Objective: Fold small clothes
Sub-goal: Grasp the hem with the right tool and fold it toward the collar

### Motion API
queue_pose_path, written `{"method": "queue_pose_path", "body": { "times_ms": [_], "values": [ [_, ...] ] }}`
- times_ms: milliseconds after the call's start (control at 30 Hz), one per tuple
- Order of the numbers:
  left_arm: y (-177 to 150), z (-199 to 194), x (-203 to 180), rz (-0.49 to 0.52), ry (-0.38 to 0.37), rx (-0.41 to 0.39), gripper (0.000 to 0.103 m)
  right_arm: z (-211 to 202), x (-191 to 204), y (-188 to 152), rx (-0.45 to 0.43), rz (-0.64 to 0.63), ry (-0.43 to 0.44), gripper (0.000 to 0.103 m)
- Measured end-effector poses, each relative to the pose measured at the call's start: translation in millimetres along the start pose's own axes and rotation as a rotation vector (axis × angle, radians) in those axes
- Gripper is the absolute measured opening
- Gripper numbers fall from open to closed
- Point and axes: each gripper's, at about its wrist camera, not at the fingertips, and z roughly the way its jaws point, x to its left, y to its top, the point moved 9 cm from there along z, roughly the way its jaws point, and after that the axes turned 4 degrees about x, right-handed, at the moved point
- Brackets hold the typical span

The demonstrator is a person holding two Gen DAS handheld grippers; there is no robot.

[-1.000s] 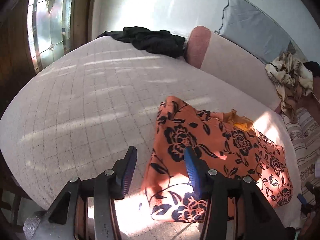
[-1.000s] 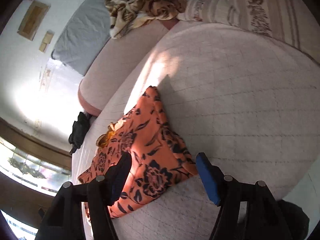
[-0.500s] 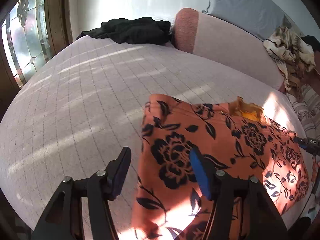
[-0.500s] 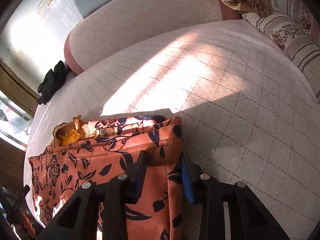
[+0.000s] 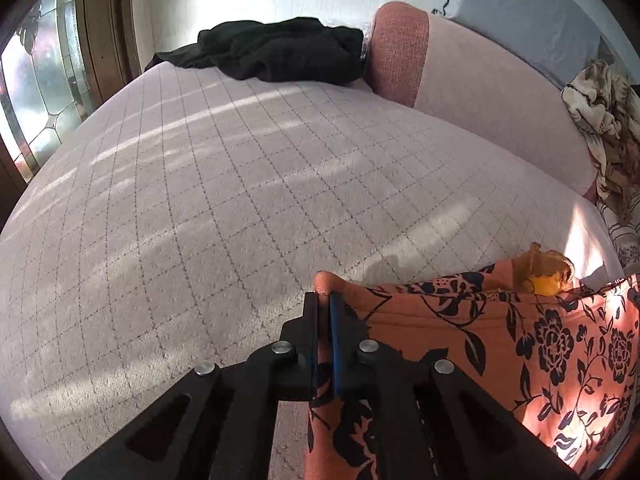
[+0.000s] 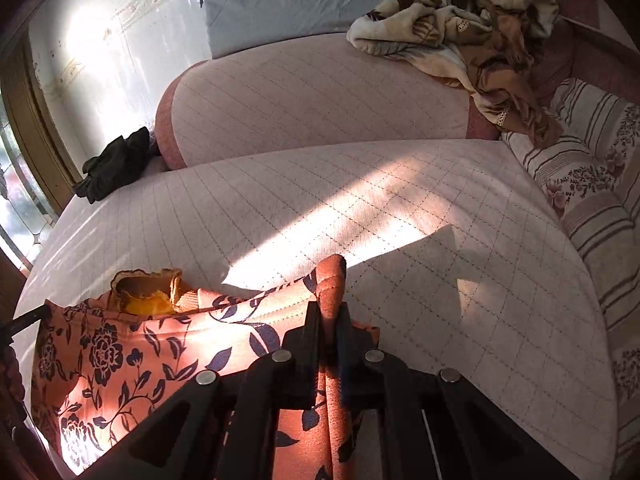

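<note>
while both grippers' fingers pinch corners, one floral garment (image 5: 520, 344) hangs between them.

Both wrist cameras sit low and close over the quilted bed (image 5: 224, 184), facing its bolster edge (image 6: 320, 96); they share the orange floral garment (image 5: 520, 352) and black clothing (image 6: 116, 162).

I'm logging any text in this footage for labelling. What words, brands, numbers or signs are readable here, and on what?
None can be read in either view.
The orange floral garment shows only a flower print, no tag or lettering.
The left gripper and right gripper, both shut on it, bear no markings.
The black clothes, patterned blanket and striped cushion carry no text.
</note>
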Motion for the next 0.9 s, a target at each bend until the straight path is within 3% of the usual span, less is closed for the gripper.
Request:
{"method": "queue_pose_path", "body": {
  "times_ms": [33,100,200,233,267,333,400,467,533,600,667,700,733,767,800,833,900],
  "values": [
    [-3,10,2,-0.007,0.006,0.034,0.01,18,-2,-5,0.042,0.0,-0.012,0.008],
    [2,4,5,-0.02,0.007,-0.016,0.017,60,-14,-32,0.191,0.067,-0.001,0.011],
    [9,-20,15,-0.057,0.033,-0.071,0.027,46,-23,-35,0.122,0.147,0.001,0.024],
    [10,-31,18,-0.065,0.033,-0.089,0.027,38,-26,-35,0.121,0.152,-0.021,0.046],
    [10,-43,17,-0.066,0.021,-0.11,0.027,26,-28,-34,0.108,0.156,-0.04,0.062],
    [5,-70,12,-0.057,-0.01,-0.151,0.031,-6,-24,-26,0.029,0.168,-0.025,0.062],
    [-9,-94,-1,-0.041,-0.053,-0.178,0.044,-38,-9,-23,-0.016,0.173,0.055,0.062],
    [-28,-110,-20,-0.012,-0.077,-0.194,0.064,-60,20,-29,-0.022,0.2,0.226,0.076],
    [-52,-114,-39,0.016,-0.108,-0.173,0.068,-65,54,-46,0.032,0.219,0.421,0.078],
    [-78,-104,-53,0.035,-0.127,-0.13,0.069,-50,71,-72,0.108,0.263,0.536,0.078],
    [-102,-75,-55,0.069,-0.062,-0.052,0.069,-14,63,-102,0.21,0.327,0.515,0.076],
    [-112,-55,-49,0.087,0.011,-0.003,0.069,4,50,-114,0.239,0.372,0.478,0.069],
    [-116,-49,-43,0.098,0.057,-0.003,0.071,9,38,-116,0.212,0.429,0.485,0.051],
    [-113,-57,-43,0.092,0.053,-0.039,0.07,5,29,-115,0.195,0.491,0.489,0.051],
    [-112,-66,-41,0.076,0.056,-0.041,0.07,-4,26,-111,0.176,0.523,0.489,0.06],
    [-110,-75,-41,0.057,0.046,-0.051,0.07,-16,29,-106,0.146,0.508,0.487,0.075],
    [-107,-88,-45,0.062,0.02,-0.096,0.071,-34,44,-99,0.094,0.424,0.519,0.079]
  ]
}}
